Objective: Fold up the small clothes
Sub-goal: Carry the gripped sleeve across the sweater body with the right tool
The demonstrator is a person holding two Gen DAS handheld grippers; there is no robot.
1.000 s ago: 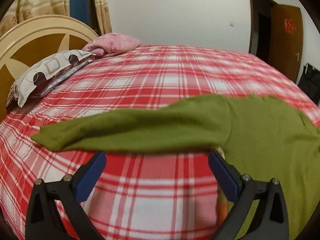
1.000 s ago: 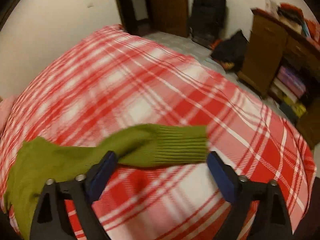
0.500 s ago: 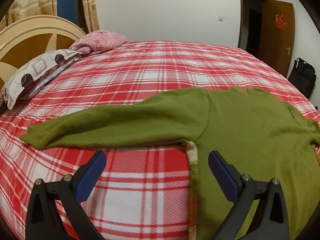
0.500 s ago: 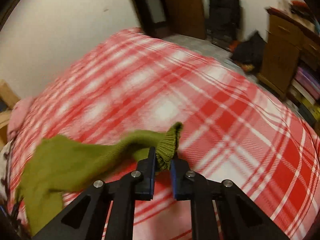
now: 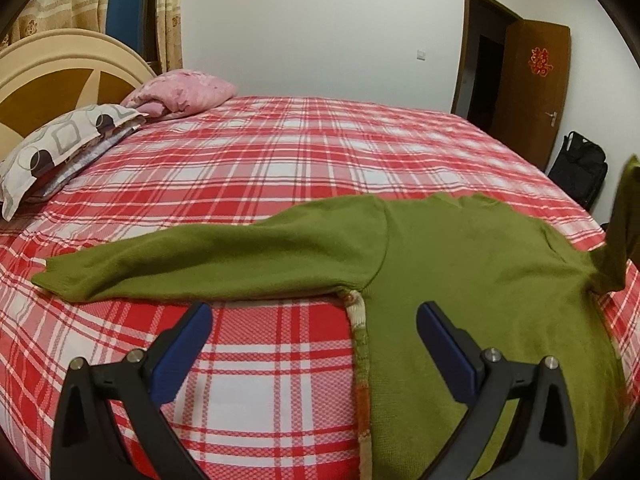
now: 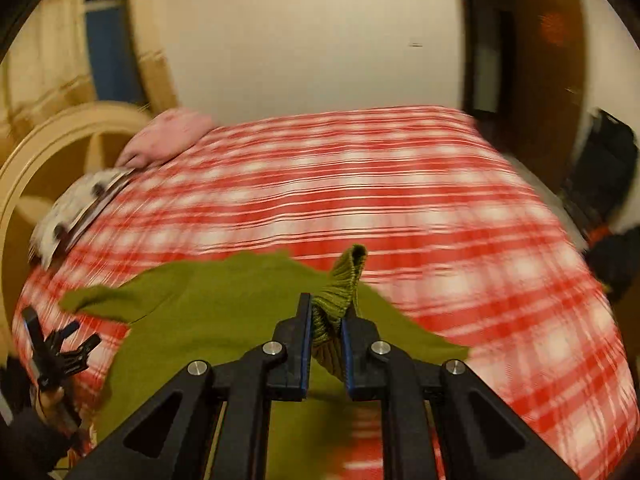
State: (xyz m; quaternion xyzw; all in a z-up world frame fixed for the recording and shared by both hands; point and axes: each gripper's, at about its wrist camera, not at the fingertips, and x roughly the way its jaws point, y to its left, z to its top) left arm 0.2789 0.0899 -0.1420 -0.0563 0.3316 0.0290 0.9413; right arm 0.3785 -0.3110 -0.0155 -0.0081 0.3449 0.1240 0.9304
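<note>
Right wrist view: your right gripper point(image 6: 325, 322) is pinching the ribbed cuff point(image 6: 340, 292) of the green sweater point(image 6: 224, 320) between its pressed-together pads, and the cuff's end is poking up just past the fingertips. Directly beneath and ahead of those fingers the sweater's body is lying spread on the red plaid bedsheet point(image 6: 460, 248). Off to the left of the tool, near the sweater's edge, your left gripper point(image 6: 60, 346) is showing small, with a hand point(image 6: 50, 400) wrapped around its handle. Farther out, the sheet is blurring, and beyond it a pink pillow point(image 6: 168, 136) is sitting against the headboard point(image 6: 48, 152).

In the left wrist view, your left gripper point(image 5: 314, 316) is hovering with its blue pads point(image 5: 444, 340) spread wide and nothing between them. The bare plaid sheet is lying just under its left finger, while the sweater's side edge, with a pale patterned layer point(image 5: 358, 344) peeking out beneath it, is running between the two fingers. Just beyond the fingertips the other sleeve point(image 5: 208, 260) is stretching out flat to the left. To the far right the pinched sleeve point(image 5: 622, 224) is rising off the bed. Farther away to the left a patterned pillow point(image 5: 60, 144) is resting beside the pink one, and on the right a brown door point(image 5: 532, 92) is standing open with a black bag point(image 5: 580, 168) at its foot.
</note>
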